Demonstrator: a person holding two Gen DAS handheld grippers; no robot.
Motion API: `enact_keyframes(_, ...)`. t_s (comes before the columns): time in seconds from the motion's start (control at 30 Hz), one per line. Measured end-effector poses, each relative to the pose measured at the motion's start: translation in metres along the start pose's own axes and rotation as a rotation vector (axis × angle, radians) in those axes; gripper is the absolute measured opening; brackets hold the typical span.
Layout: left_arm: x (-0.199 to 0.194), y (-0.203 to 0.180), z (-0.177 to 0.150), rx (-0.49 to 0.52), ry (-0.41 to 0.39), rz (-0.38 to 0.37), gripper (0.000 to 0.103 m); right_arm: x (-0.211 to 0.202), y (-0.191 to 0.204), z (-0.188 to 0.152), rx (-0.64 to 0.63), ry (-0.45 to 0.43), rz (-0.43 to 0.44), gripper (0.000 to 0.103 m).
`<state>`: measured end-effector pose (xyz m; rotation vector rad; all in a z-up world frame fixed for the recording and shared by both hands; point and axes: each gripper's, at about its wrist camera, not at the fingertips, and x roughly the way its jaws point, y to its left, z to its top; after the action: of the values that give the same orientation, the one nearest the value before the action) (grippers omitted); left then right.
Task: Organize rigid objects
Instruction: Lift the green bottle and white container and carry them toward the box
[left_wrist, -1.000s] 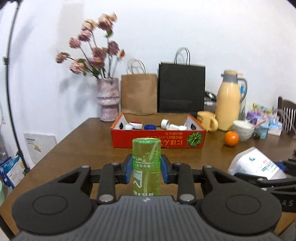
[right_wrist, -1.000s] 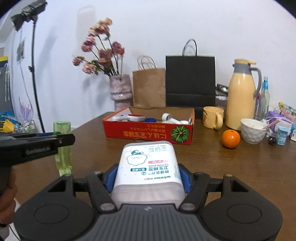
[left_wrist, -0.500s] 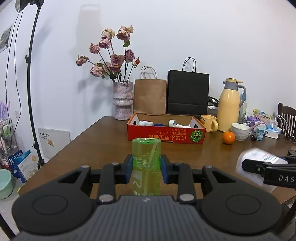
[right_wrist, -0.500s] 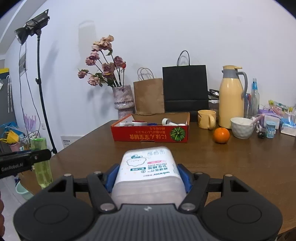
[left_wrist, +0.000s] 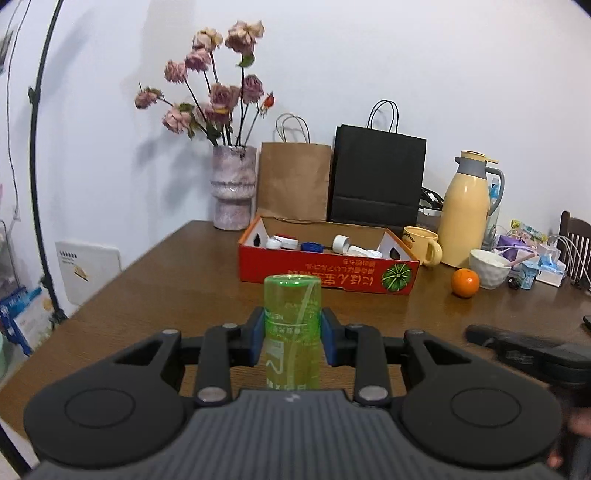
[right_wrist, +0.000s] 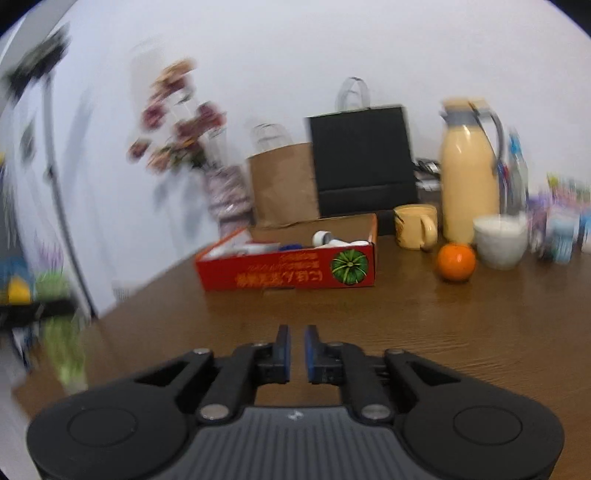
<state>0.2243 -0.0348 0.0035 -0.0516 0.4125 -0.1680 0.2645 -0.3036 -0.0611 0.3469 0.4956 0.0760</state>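
Up front, the left gripper (left_wrist: 293, 341) pinches a green bottle (left_wrist: 292, 332) between its blue pads (left_wrist: 257, 341), one pad on each side of the bottle, which stands upright above the near part of the wooden table (left_wrist: 177, 280). Its label text reads upside down (so the bottle looks inverted, though the cap end is hidden behind the gripper body).

Ahead of it, near the middle of the table, sits a red box (left_wrist: 325, 269), open at the top, with small caps and white pieces lying inside. Behind the box stand a vase (left_wrist: 233, 188) of dried flowers, a brown bag (left_wrist: 293, 181) and a black bag (left_wrist: 376, 181), all against the wall. To the box's right are a yellow mug (left_wrist: 421, 245), a tall yellow thermos (left_wrist: 467, 210), a white bowl (left_wrist: 489, 267) and an orange (left_wrist: 464, 282), the orange just beside the bowl.

The right gripper (right_wrist: 296, 354) holds nothing; its fingers are drawn nearly together with only a narrow gap between the blue pads (right_wrist: 283, 354). It hangs over bare table, well short of the red box (right_wrist: 288, 269). This view is smeared by motion blur (most so at the left edge), where the green bottle (right_wrist: 64, 350) shows as a streak below the dark bar of the left gripper. From the left wrist view, the right gripper (left_wrist: 517, 350) appears as a dark blurred shape at the far right.
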Motion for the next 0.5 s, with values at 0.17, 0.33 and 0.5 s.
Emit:
enact_keyframes(0.17,0.014,0.003,-0.008,0.015,0.027,-0.006,0.031,0.002,0.002,0.003,0.079,-0.112,0.044,0.022)
enact_keyframes(0.33,0.032,-0.001,-0.017,-0.008,0.085,-0.013,0.032,-0.001,0.034,0.003,0.005,-0.362,-0.254,0.032)
enact_keyframes(0.5,0.039,-0.004,-0.018,0.012,0.078,-0.006,0.032,0.014,0.064,-0.003,-0.131,-0.534,-0.335,0.032)
